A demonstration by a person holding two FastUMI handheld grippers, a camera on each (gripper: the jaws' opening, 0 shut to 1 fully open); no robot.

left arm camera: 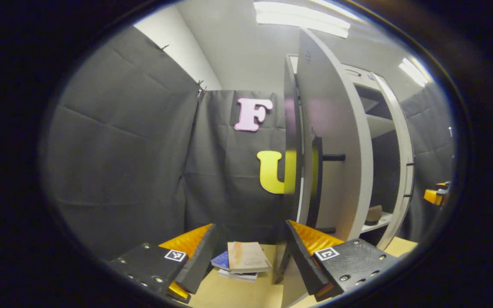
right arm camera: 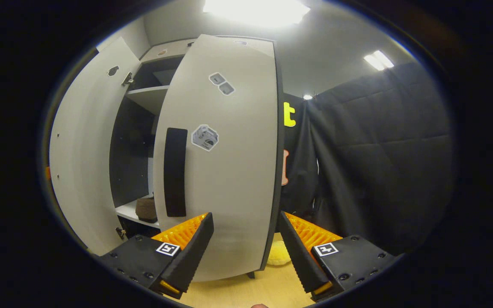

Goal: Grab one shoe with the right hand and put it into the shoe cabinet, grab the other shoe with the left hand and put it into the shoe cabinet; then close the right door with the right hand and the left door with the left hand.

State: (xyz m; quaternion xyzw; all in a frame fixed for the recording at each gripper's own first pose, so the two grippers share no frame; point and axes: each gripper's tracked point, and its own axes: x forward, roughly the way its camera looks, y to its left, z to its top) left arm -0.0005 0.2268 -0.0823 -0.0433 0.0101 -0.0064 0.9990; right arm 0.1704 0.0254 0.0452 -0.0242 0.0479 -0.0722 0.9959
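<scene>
No legible text: stickers [right arm camera: 205,137] on cabinet door [right arm camera: 229,171] too small, book cover [left arm camera: 247,256] blurred.

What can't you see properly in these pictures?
- Shoe on the cabinet shelf, right gripper view: the right door hides part of it.
- Shoe, left gripper view: small, half behind the left door.
- Second shoe: cannot tell.
- Yellow thing on the floor, right gripper view: mostly behind the right door.

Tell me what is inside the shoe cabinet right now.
On the lower shelf of the shoe cabinet sits one brown shoe. An upper shelf looks bare. The right door covers the rest, so a second shoe cannot be confirmed.
</scene>
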